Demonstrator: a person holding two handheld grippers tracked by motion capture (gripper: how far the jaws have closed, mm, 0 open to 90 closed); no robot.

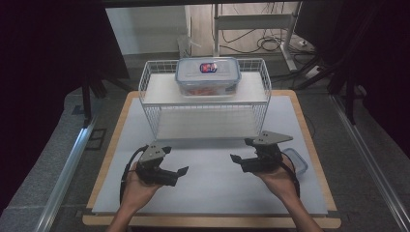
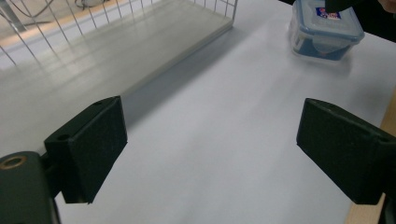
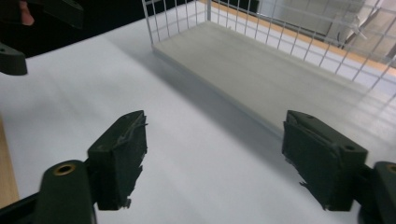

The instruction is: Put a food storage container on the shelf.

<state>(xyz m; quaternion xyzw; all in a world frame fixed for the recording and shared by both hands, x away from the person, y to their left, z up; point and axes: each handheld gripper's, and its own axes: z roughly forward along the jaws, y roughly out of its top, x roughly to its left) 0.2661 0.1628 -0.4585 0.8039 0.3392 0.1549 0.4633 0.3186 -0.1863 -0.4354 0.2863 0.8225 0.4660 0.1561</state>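
Note:
My left gripper (image 1: 178,172) is held low over the white mat (image 1: 212,188) at the front left, open, with nothing between its jaws. In the left gripper view its pads (image 2: 88,149) stand wide apart over bare mat. My right gripper (image 1: 238,161) hovers at the front right, also open and holding nothing; the right gripper view has its pads (image 3: 322,158) spread over the mat. The two grippers point inward toward each other. A large clear box with a blue-rimmed lid (image 1: 208,75) sits on the top shelf of a white wire rack (image 1: 205,104).
A small clear box with a blue lid (image 1: 296,162) (image 2: 324,30) rests on the mat just right of my right hand. The rack's lower shelf (image 2: 116,56) (image 3: 261,70) is bare. The wooden table edge (image 1: 212,221) runs along the front. Cables lie on the floor behind.

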